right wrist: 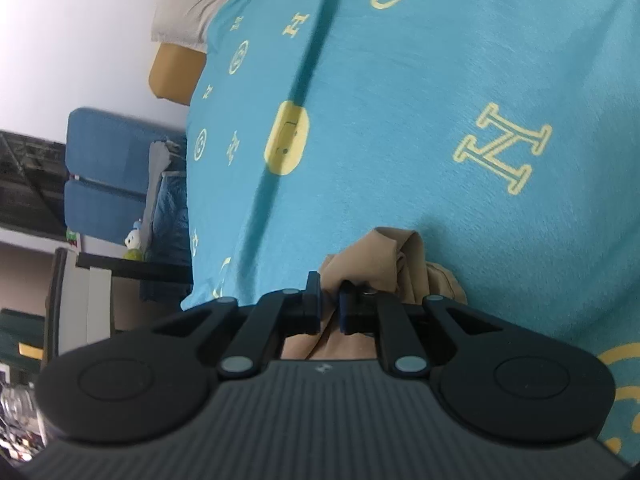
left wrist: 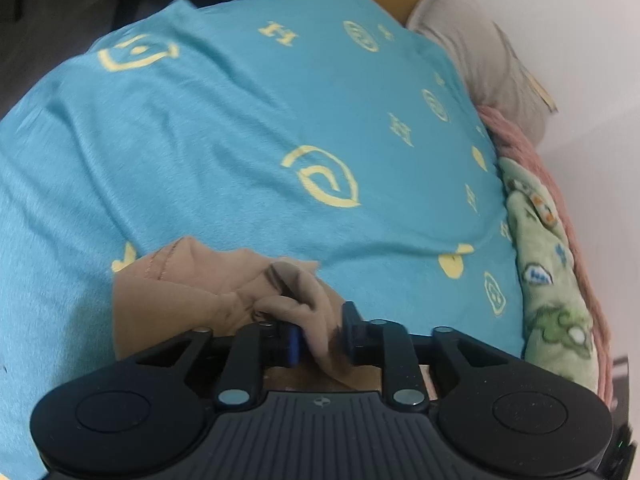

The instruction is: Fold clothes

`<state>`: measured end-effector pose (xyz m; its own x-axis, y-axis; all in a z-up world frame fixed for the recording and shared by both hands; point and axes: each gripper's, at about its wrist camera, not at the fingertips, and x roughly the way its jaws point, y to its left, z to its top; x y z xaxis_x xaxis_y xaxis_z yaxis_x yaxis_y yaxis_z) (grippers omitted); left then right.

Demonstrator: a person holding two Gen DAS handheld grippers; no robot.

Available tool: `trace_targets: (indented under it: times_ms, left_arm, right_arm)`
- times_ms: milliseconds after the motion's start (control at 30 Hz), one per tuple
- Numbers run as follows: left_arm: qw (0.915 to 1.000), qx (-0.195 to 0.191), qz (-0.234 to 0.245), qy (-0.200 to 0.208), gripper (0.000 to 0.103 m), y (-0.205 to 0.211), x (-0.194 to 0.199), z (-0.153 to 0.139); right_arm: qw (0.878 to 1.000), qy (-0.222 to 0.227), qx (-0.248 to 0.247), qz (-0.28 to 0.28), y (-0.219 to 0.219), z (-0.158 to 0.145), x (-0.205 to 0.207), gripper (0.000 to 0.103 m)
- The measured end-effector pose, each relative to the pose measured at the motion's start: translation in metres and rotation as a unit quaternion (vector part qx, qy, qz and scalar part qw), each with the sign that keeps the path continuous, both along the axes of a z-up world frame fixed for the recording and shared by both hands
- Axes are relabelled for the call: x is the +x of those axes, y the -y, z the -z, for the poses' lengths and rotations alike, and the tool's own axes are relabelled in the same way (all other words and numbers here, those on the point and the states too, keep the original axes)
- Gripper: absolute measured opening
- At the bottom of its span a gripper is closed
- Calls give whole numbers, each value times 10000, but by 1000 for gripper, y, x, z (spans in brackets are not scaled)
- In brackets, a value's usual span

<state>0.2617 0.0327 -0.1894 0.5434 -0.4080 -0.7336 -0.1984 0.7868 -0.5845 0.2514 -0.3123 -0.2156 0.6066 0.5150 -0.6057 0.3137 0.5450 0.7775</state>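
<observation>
A tan garment (left wrist: pixel 192 284) lies bunched on a turquoise bedsheet (left wrist: pixel 248 120) with yellow prints. My left gripper (left wrist: pixel 320 334) is shut on a fold of it, cloth bulging between the blue pads. In the right wrist view the same tan garment (right wrist: pixel 384 256) is crumpled in front of my right gripper (right wrist: pixel 330 306), which is shut on a thin pinch of its fabric, just above the sheet (right wrist: pixel 440 80). The rest of the garment is hidden under both grippers.
A grey pillow (left wrist: pixel 472 40), a pink blanket (left wrist: pixel 532 148) and a green printed blanket (left wrist: pixel 548 272) line the bed's wall side. In the right wrist view a blue chair (right wrist: pixel 108 172) and a dark table (right wrist: pixel 132 268) stand beyond the bed edge.
</observation>
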Motion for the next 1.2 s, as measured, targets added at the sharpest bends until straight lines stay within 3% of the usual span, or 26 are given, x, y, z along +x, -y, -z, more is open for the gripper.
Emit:
trace_targets:
  times_ms: [100,133,167,200,267,400,633,700,800,900,1000,1200]
  left_arm:
    - [9985,105,436,314,63,12,-5,-14]
    - [9963,187,692,465,83,20,-6,-20]
    - [9918,402,1017,662,90,30,-10,-28]
    - [9871,652,1173,873,90,39,-18,-36]
    - [9793,980,1295,1206,98,52,-33,-48]
    - [9723,1258,1352,1433,98,61,-60,-58]
    - [9796,1265,1360,768,98,50,-102,-64]
    - [9852,987,1289,544,98,42,-115,-64]
    - [9926,247,1186,21,98,28,-129,-50]
    - [9912,-537,1056,-595,98,17,-134,-28]
    - [9852,-982,936,-1046,98,18,-128,-3]
    - [9843,-1485,201,-930,89,4,-113,20]
  right_arm:
    - [9991,271,-193,-261,-4,-15,-3,23]
    - [9983,374,-262,-355,-5,-21,-4,48]
    - [9973,476,-330,-450,-6,-27,-5,82]
    - [9956,624,-416,-566,-9,-34,-6,93]
    - [9892,1005,-673,-828,-16,-53,-12,93]
    - [9815,1302,-1044,-939,-24,-74,-32,93]
    - [9724,1517,-1567,-824,-33,-97,-71,93]
    - [9692,1578,-1716,-791,-36,-104,-82,93]
    - [9662,1635,-1858,-720,-38,-111,-98,93]
    - [9730,1540,-1625,-569,-31,-105,-108,93]
    - [9767,1464,-1502,-463,-27,-101,-114,93]
    - [9809,1374,-1316,-411,-26,-93,-116,93]
